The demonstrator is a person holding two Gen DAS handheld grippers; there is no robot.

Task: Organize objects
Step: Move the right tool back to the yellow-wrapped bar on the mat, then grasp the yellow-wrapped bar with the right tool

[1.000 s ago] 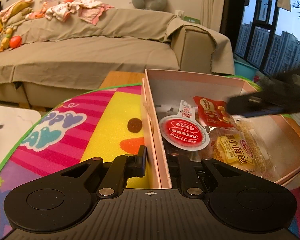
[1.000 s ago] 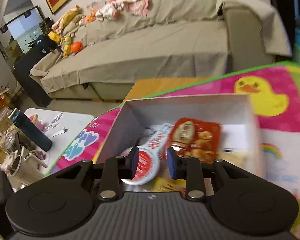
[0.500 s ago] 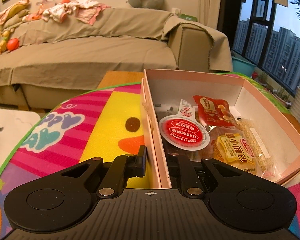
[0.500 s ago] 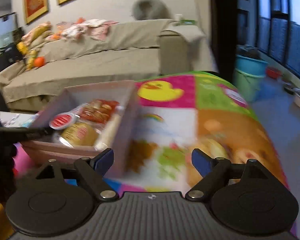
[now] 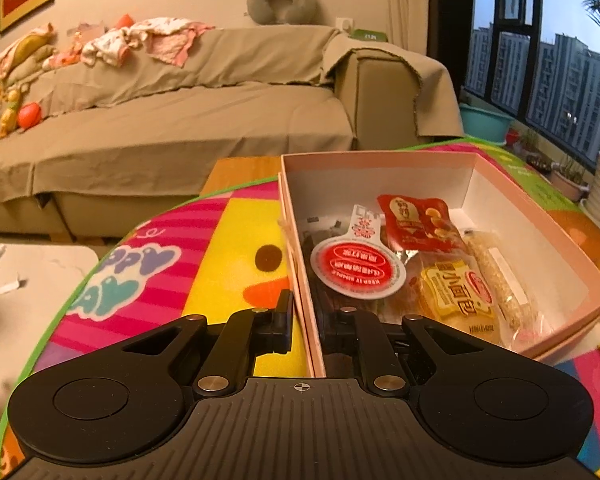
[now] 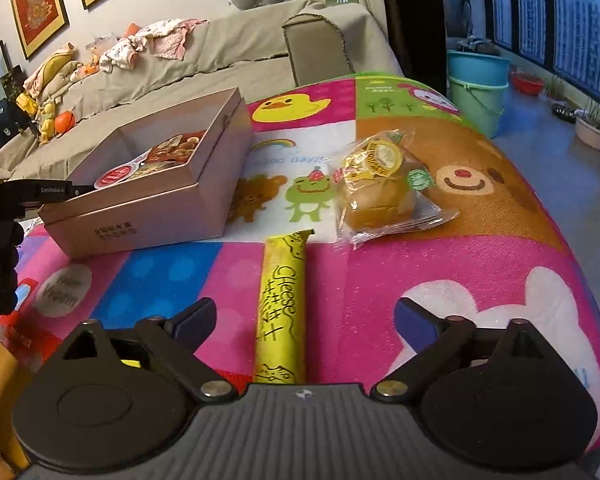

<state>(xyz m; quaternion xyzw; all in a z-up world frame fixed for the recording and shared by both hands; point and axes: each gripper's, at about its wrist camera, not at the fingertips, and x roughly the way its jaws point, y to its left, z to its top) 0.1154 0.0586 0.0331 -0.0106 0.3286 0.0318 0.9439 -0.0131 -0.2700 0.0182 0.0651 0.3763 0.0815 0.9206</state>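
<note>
A pink box (image 5: pixel 500 184) sits on the cartoon mat, holding a round red-lidded tub (image 5: pixel 356 268), a red packet (image 5: pixel 416 220), a yellow bread packet (image 5: pixel 456 292) and a grain bar (image 5: pixel 500 276). My left gripper (image 5: pixel 306 320) is shut on the box's near left wall, one finger outside and one inside. In the right wrist view the box (image 6: pixel 140 216) stands at the left. A yellow cheese stick (image 6: pixel 282 304) lies on the mat between the opening jaws of my right gripper (image 6: pixel 304 312), which do not touch it. A wrapped cake (image 6: pixel 380 188) lies beyond it.
A covered sofa (image 5: pixel 180 120) with clothes and toys runs behind the table. The mat (image 6: pixel 460 264) curves down at its right edge, with teal buckets (image 6: pixel 476 80) on the floor beyond it. A white low table (image 5: pixel 28 280) stands at the left.
My right gripper swung from over the box out to the right and lower over the mat, and its jaws spread wide. The left gripper kept its grip on the box wall.
</note>
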